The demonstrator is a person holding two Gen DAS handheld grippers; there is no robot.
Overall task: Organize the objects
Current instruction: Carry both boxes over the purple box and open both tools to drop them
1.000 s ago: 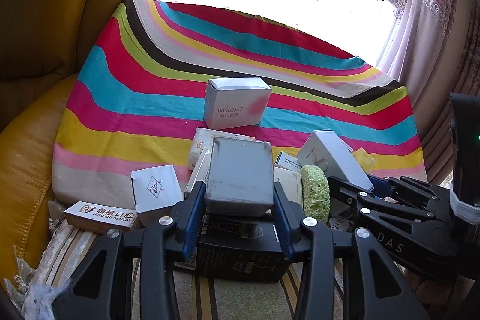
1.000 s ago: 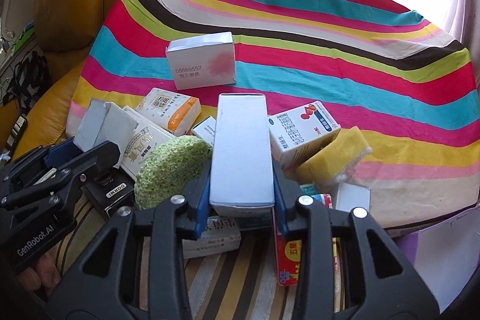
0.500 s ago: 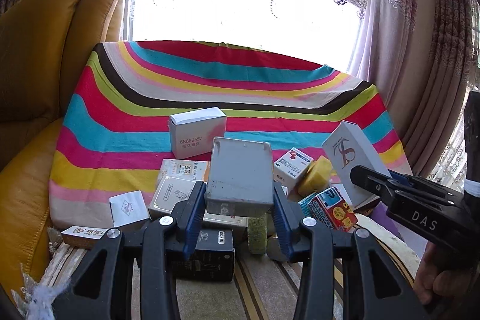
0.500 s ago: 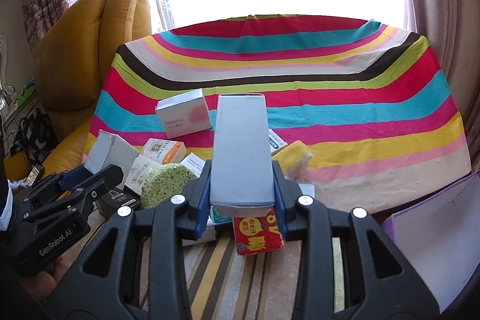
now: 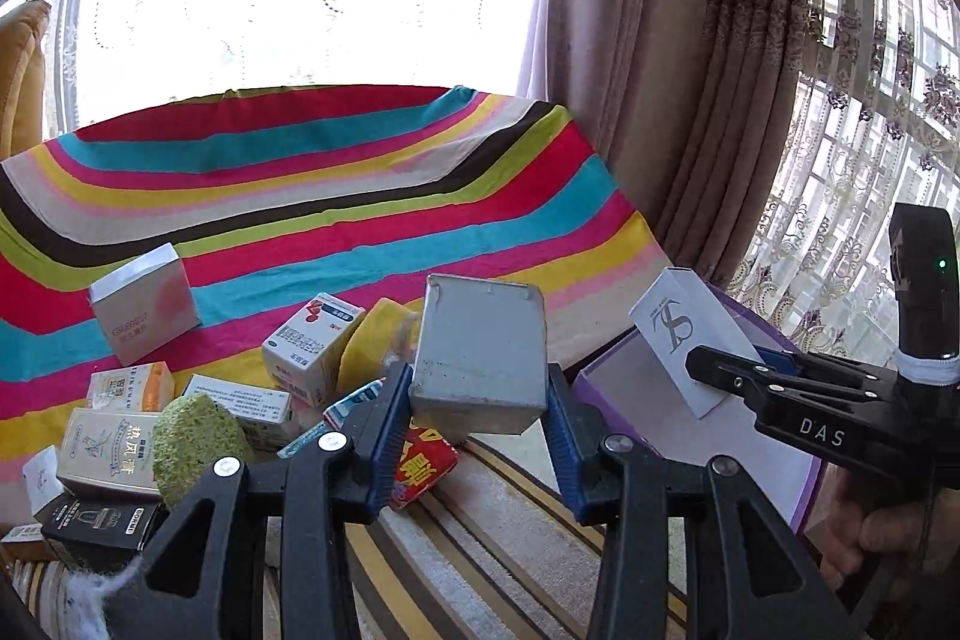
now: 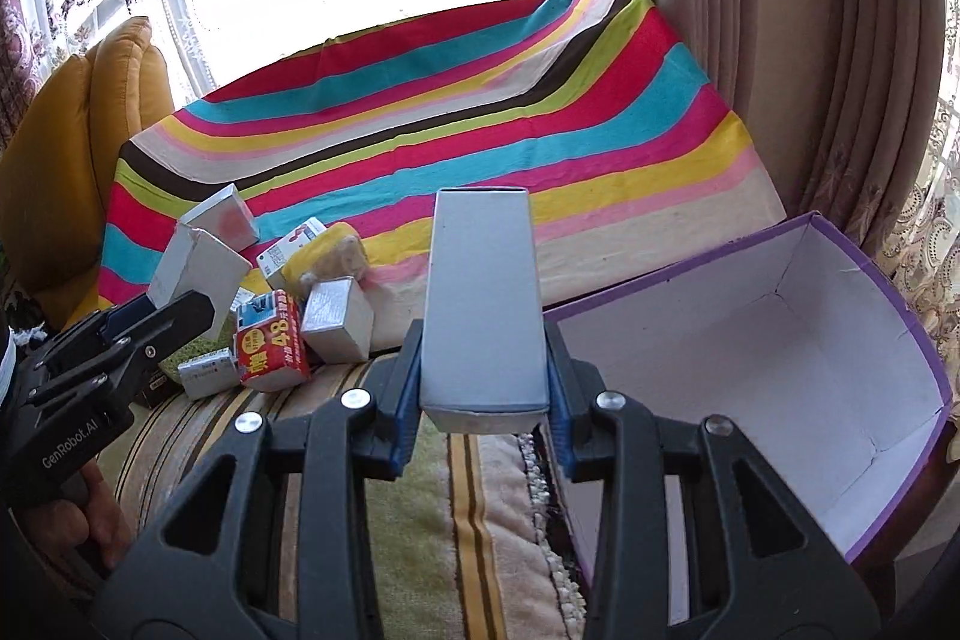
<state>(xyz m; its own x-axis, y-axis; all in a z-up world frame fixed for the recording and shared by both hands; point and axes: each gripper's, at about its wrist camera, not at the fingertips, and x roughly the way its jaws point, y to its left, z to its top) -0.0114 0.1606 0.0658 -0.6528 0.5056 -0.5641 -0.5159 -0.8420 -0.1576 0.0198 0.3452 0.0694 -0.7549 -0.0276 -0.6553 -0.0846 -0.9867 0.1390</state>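
While both grippers carry a box each, the step in hand looks like bringing them over to the purple-edged carton (image 6: 780,340) that stands open at the right of the striped sofa seat (image 6: 480,520). The left gripper (image 5: 480,418) has its fingers (image 5: 384,436) clamped on the sides of a squat grey box (image 5: 480,352), held clear above the pile of small boxes (image 5: 210,400) on the rainbow-striped cloth (image 5: 300,196). The right gripper (image 6: 483,394) has its fingers (image 6: 403,400) pressed on a tall white box (image 6: 483,304), held upright just left of the carton's near wall. To do this well, I would bring the tall box over the rim first, lower it into a far corner and only then ease the fingers apart, so that the grey box can follow without the two grippers crowding each other. Letting go from height could tip the boxes. Hard to read: the carton's near right corner is cut off by the lens edge, its floor is partly behind the right gripper, and most of the labels in the pile are too small or too blurred to make out.
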